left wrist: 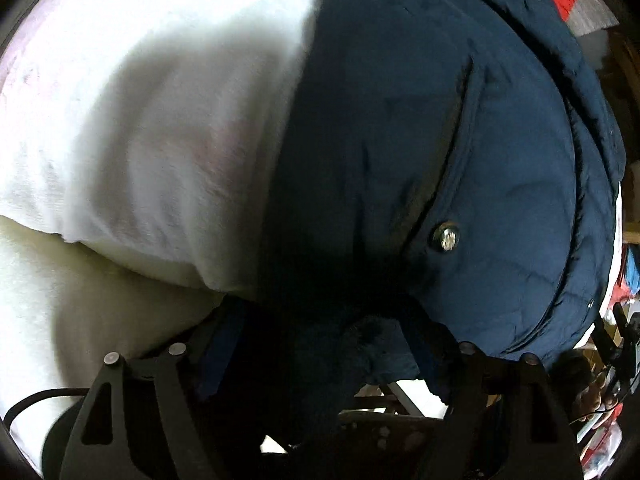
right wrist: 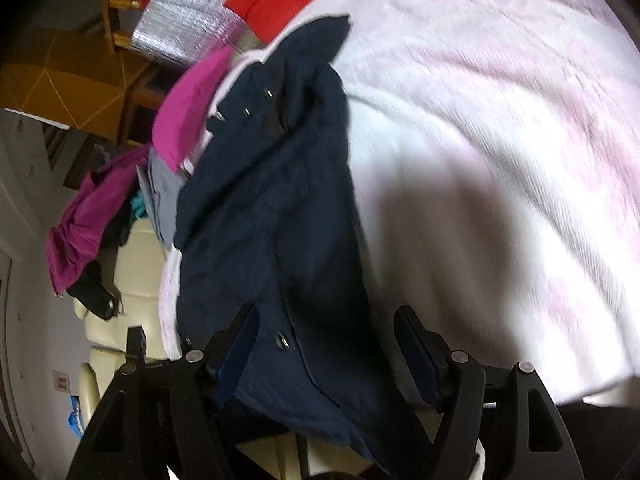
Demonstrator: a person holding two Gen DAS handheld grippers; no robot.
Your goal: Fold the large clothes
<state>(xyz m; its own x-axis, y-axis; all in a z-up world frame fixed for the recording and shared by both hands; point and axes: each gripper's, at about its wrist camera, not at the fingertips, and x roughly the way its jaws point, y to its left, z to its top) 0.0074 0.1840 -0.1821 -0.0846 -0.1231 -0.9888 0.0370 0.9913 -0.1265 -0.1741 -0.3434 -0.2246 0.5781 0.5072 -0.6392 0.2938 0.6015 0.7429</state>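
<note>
One navy jacket [right wrist: 272, 220] (snaps showing) on blanket [right wrist: 500, 140]

navy padded jacket [right wrist: 276, 216] | metal snaps, slit pocket | crumpled, partly bunched | lies along edge of white-pink blanket [right wrist: 500, 140]

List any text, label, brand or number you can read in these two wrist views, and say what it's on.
No readable text in either view.
Metal snap button on the navy jacket: any embossing too blurred to read.
Small snaps on the navy jacket in the right wrist view: no lettering can be made out.
Small plate on the wall, far left: a reddish mark, too small to read.
White blanket: no tag or print in view.
</note>
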